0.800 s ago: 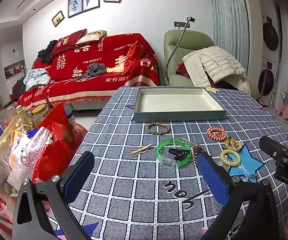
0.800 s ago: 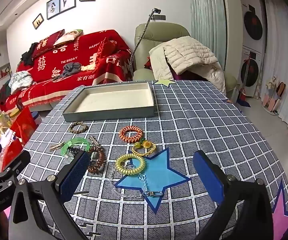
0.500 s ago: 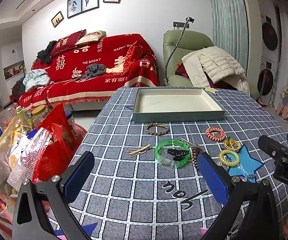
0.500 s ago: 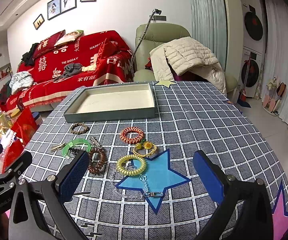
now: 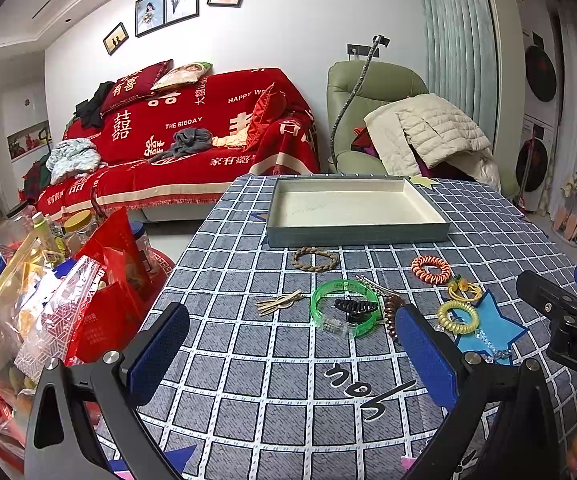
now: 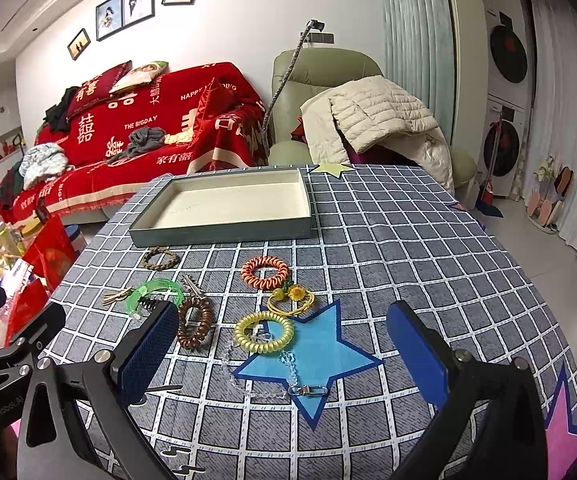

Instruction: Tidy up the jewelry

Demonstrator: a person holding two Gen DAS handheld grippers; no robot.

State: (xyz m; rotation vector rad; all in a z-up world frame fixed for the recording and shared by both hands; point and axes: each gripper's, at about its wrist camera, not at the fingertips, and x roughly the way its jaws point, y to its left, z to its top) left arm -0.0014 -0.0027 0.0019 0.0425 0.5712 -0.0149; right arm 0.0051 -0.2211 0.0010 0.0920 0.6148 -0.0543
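Grey checked cloth is covering the surface [image 6: 408,240], where a shallow grey tray with a cream lining [image 6: 224,232] is sitting empty at the far side. Nearer, the jewelry is lying loose: an orange coiled band [image 6: 265,272], a yellow coiled band [image 6: 263,332] (overlapping a blue star), a brown coiled band [image 6: 194,322] and a green plastic bangle [image 5: 344,308]. Both the left hand-held gripper [image 5: 292,354] and the right hand-held gripper [image 6: 284,354] are hovering with jaws wide apart, gripping nothing.
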